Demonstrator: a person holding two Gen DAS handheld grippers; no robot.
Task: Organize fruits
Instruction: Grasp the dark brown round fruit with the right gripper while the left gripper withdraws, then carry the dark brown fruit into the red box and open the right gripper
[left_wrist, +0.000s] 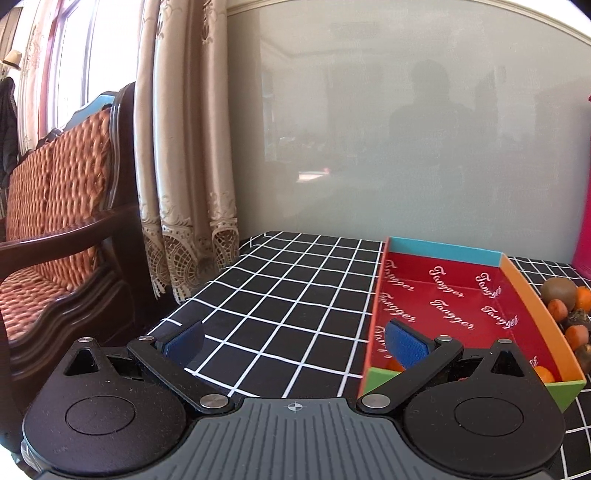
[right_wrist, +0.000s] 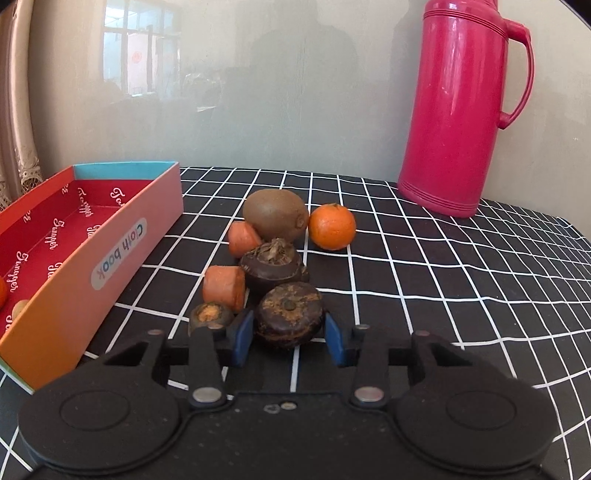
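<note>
Beside the box (right_wrist: 88, 254), your right gripper (right_wrist: 290, 338) brackets a water chestnut (right_wrist: 290, 317), pads not clearly pressing; your left gripper (left_wrist: 295, 343) gapes empty

Both wrist views look low across the checked tablecloth (left_wrist: 288, 295), sharing the box (right_wrist: 122, 236).

1. Kiwi (right_wrist: 276, 214): brown, fuzzy, on its side at the back of the cluster, beside the box (right_wrist: 122, 258).
2. Mandarin (right_wrist: 331, 227): orange, just right of the kiwi.
3. Two carrot chunks (right_wrist: 224, 287): orange, cut ends.
4. Three dark water chestnuts (right_wrist: 290, 319): nearest one flat, stem scar showing.
</note>
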